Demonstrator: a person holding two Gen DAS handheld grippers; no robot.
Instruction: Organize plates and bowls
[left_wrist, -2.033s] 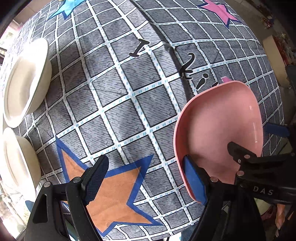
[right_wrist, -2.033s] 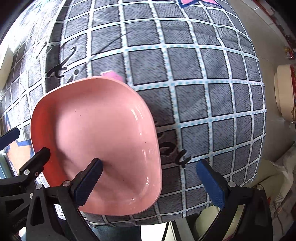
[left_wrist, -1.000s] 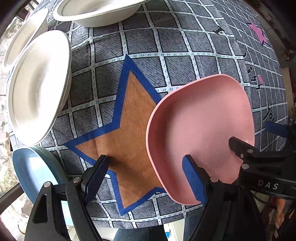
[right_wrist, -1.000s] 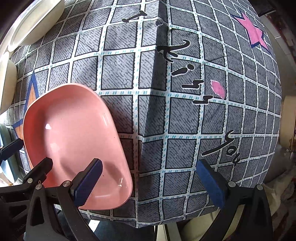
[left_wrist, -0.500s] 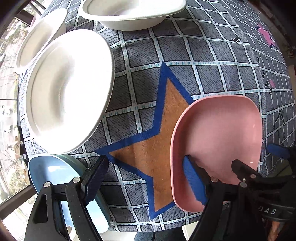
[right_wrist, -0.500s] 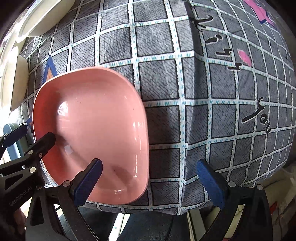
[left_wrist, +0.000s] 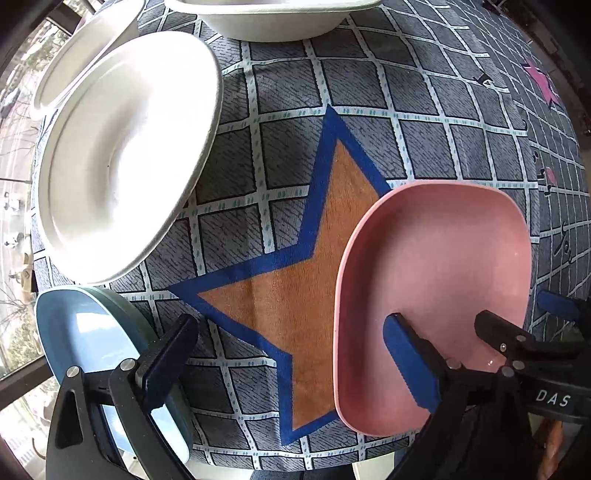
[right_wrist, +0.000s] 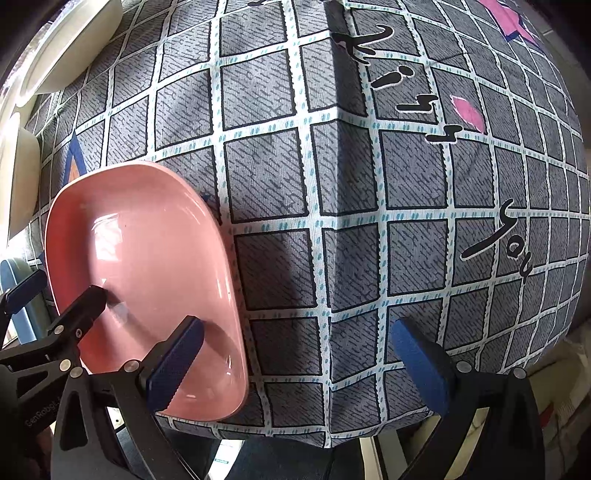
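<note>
Opening left gripper (left_wrist: 291, 354) jaws, pink plate (left_wrist: 436, 295) nearer blue plate (left_wrist: 85, 332)

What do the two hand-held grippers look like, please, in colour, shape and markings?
Both are alike: the left hand-held gripper and the right hand-held gripper have black angular frames with silver screws and two fingers with ribbed blue pads. White lettering "DAS" shows on one body, and lettering beginning "GenRobot" on the other. No cables or sleeves are visible.
</note>
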